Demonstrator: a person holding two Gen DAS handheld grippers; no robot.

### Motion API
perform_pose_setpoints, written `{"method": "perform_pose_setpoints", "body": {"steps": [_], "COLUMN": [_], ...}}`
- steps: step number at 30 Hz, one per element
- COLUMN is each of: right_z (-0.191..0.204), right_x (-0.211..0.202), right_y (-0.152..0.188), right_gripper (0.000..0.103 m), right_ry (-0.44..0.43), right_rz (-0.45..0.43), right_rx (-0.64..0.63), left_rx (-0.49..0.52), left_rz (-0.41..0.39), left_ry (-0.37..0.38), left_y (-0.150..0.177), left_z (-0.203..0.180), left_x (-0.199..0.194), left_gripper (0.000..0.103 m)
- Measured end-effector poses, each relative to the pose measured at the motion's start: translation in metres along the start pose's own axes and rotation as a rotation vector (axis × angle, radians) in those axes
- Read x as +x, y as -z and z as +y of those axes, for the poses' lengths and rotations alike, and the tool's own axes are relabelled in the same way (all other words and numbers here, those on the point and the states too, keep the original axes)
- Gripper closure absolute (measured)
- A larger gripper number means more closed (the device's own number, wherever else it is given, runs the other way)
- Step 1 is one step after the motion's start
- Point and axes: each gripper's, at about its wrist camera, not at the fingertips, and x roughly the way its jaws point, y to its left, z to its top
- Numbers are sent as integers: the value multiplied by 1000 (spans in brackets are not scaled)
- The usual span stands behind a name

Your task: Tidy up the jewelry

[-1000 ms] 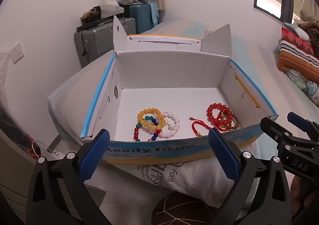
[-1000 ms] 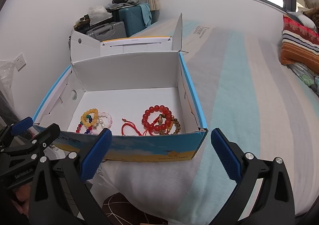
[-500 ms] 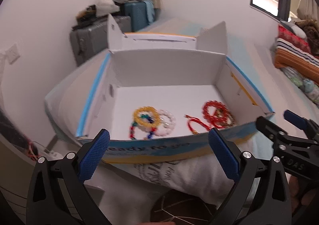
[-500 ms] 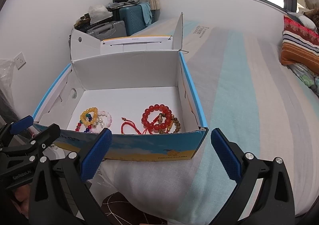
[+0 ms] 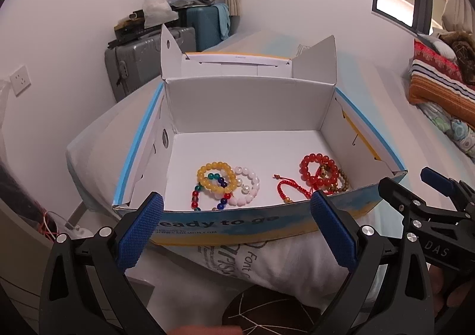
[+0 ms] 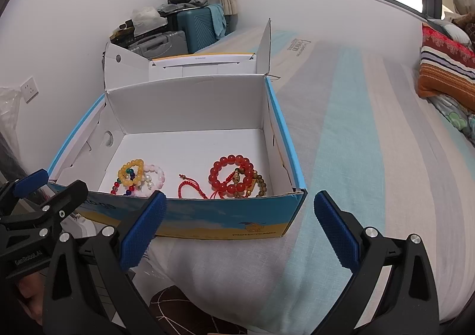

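Bracelets sit in two clusters on the white floor of the open cardboard box [image 5: 237, 115], strung in a row along its front wall, and that box rests on the striped bed [image 6: 371, 127] with its lid flap standing up at the far side. Toward the box's left wall: a yellow bead bracelet [image 5: 216, 176] lying over a multicoloured one [image 5: 207, 195] and touching a white-pink one [image 5: 248, 186]. Toward the right wall: a big red bead bracelet [image 6: 231, 176] overlapping a brown bead strand [image 6: 255, 183], with a thin red cord bracelet [image 6: 191, 188] loose between the clusters. The front wall cuts off the lowest beads, so the pile's near edge is hidden. Left gripper [image 5: 237, 226] hangs just outside that front wall, jaws spread wide, holding nothing. Right gripper [image 6: 237, 225] likewise, fingers wide apart, empty, in front of the box's right front corner
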Motion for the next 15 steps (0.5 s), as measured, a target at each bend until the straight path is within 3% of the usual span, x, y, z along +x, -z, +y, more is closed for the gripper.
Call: {"method": "perform_pose_setpoints", "body": {"steps": [15], "right_z": [-4], "right_x": [2], "right_y": [2], "right_gripper": [8], "right_ry": [1], "right_rz": [8], "right_rx": [4], "left_rx": [-6], "left_rz": [31], "left_ry": [4], "left_y": [3], "left_z": [-4], "left_x": [4], "left_gripper": [6]}}
